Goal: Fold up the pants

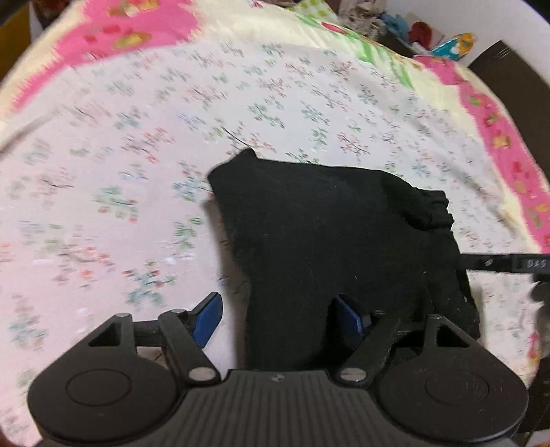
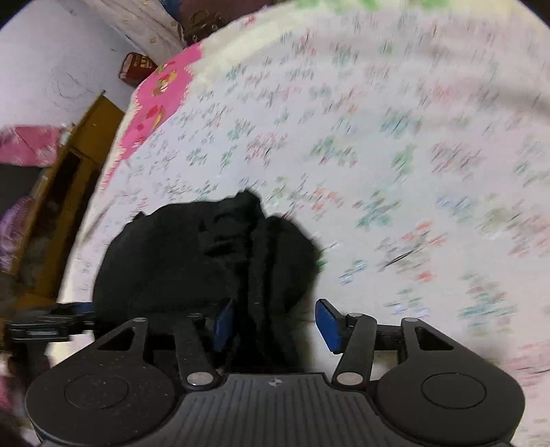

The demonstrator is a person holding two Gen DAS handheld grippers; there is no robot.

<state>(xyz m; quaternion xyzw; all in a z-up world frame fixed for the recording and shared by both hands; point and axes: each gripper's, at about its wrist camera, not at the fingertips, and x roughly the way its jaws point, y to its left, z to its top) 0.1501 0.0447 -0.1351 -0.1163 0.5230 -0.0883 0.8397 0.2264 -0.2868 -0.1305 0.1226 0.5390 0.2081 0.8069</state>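
The black pants lie bunched in a folded heap on the flowered bed sheet. My left gripper stands open over their near edge. Its left blue pad is over bare sheet and its right pad is over the cloth. The other gripper's black finger reaches in from the right. In the right wrist view the pants sit at lower left. My right gripper is open astride a dark fold, and its right pad is clear of the cloth.
A pink and cream blanket border rings the sheet. Clutter lies beyond the bed's far right corner. In the right wrist view a wooden cabinet and a red box stand beside the bed's left edge.
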